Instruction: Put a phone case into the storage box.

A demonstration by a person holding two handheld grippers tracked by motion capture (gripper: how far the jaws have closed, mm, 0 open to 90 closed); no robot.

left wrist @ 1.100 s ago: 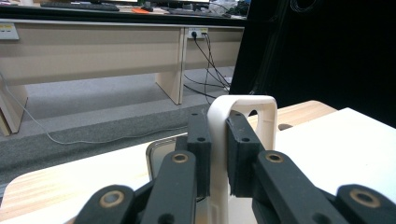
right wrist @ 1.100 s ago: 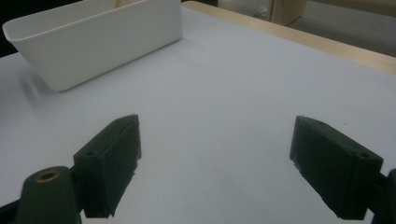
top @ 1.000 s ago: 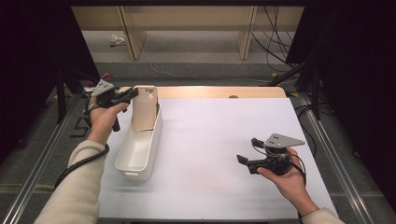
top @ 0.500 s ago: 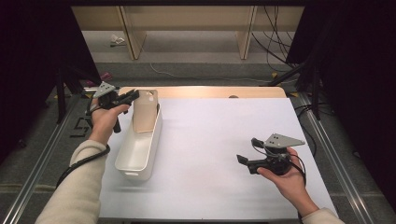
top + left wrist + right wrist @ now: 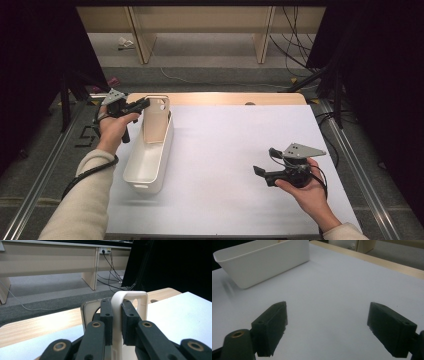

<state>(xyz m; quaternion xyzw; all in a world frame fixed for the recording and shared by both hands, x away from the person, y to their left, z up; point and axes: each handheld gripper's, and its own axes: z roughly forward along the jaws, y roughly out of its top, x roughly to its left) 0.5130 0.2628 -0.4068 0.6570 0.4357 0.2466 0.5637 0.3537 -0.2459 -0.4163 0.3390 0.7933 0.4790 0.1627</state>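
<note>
The left gripper (image 5: 142,104) is held at the far left of the table in the left hand (image 5: 114,129), the sleeved forearm reaching up from the bottom edge. Its jaws are closed on the thin upright panel (image 5: 119,315) between them — both pads are pressed flat against it. The right gripper (image 5: 260,172) is held low over the near right of the surface in the right hand (image 5: 306,190), pointed leftward — its jaws are spread wide, with nothing between them.
</note>
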